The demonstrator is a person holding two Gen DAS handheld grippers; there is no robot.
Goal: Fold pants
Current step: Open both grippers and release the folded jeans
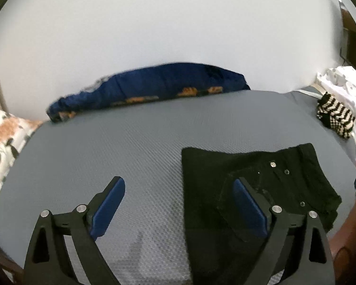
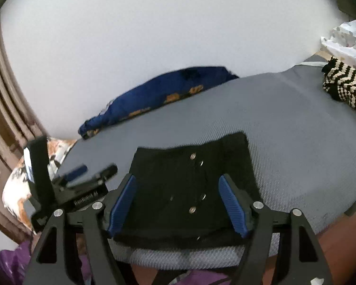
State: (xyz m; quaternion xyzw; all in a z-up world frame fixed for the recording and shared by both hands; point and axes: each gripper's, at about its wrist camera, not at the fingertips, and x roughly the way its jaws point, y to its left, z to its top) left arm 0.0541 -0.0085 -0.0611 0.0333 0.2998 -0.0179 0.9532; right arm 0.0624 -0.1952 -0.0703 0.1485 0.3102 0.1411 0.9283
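Observation:
Black pants (image 1: 256, 185) (image 2: 189, 185), folded into a compact rectangle with silver buttons showing, lie on the grey mattress (image 1: 130, 142) (image 2: 296, 123) near its front edge. My left gripper (image 1: 179, 185) hovers open above the mattress at the fold's left edge, with nothing between its blue pads (image 1: 109, 206). My right gripper (image 2: 177, 185) hangs open over the folded pants, its blue pads (image 2: 123, 204) apart and clear of the cloth. The left gripper (image 2: 92, 171) also shows at the left of the right wrist view.
A dark blue patterned cloth (image 1: 149, 90) (image 2: 154, 97) lies along the far edge by the white wall. A black-and-cream striped knit (image 1: 334, 116) (image 2: 344, 87) and white fabric (image 1: 346, 87) sit at the right. A floral pillow (image 1: 4, 142) lies at the left.

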